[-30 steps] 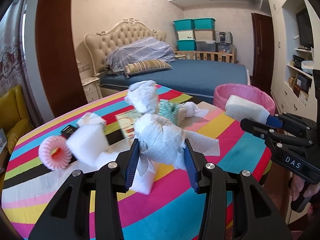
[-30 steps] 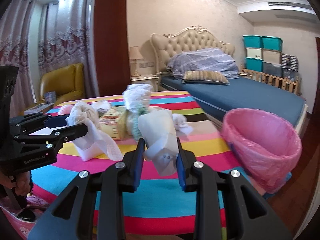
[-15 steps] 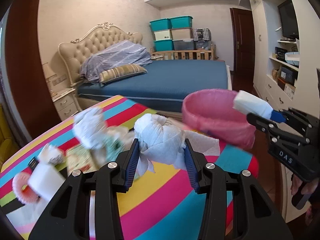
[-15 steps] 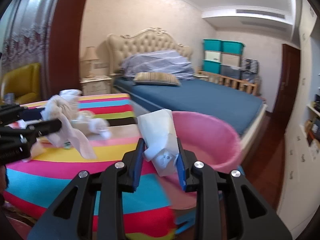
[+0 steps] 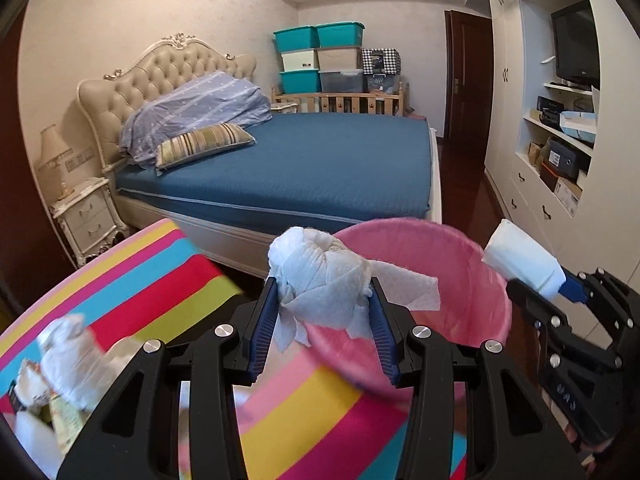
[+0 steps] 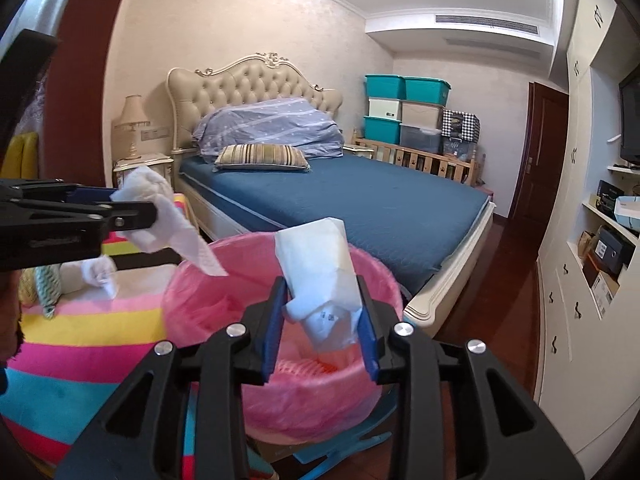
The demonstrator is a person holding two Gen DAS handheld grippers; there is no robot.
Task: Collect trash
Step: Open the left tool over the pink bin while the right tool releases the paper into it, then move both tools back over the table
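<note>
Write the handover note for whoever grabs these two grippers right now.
Left gripper: shut on a crumpled paper towel wad, near the rim of the pink-lined trash bin.
Right gripper: over the bin, jaws opening around a folded white wrapper.
Done: both pieces carried to the bin.
Left: drop both, then fetch the tissue wads and the packet on the striped table.
</note>
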